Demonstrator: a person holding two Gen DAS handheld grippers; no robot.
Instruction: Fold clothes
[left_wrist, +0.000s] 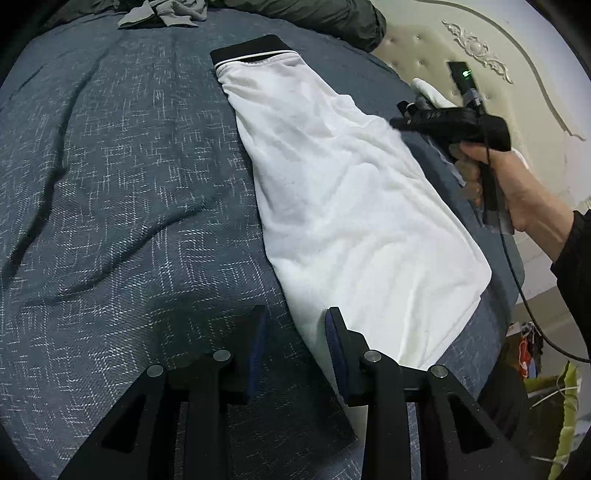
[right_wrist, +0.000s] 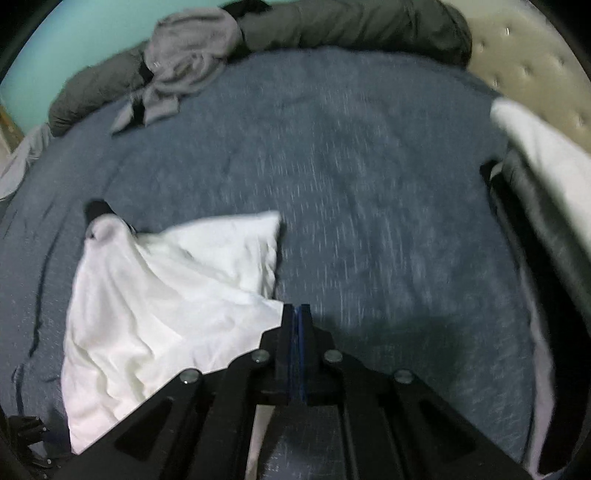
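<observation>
Left wrist view shows the white garment (left_wrist: 347, 206) lying long and flat on the blue bedspread (left_wrist: 122, 177), its black waistband (left_wrist: 251, 50) at the far end and its near end running down to the left gripper (left_wrist: 295, 332). That gripper's jaws stand apart, one finger on the bedspread to the left, the other over the garment's near left edge, the pads not pressing on cloth. To the right, a hand (left_wrist: 517, 184) holds the right gripper's black handle (left_wrist: 454, 129) over the garment's right edge, with the cream headboard (left_wrist: 480, 44) behind it. From the right wrist view, the right gripper (right_wrist: 297, 314) has its jaws clenched together at a corner of the garment (right_wrist: 166, 288); whether cloth is caught between the pads I cannot tell. The garment there is rumpled, to the left of the gripper. A grey heap of clothes (right_wrist: 188, 62) lies at the far left of the bed, beside a dark green bundle (right_wrist: 351, 26).
</observation>
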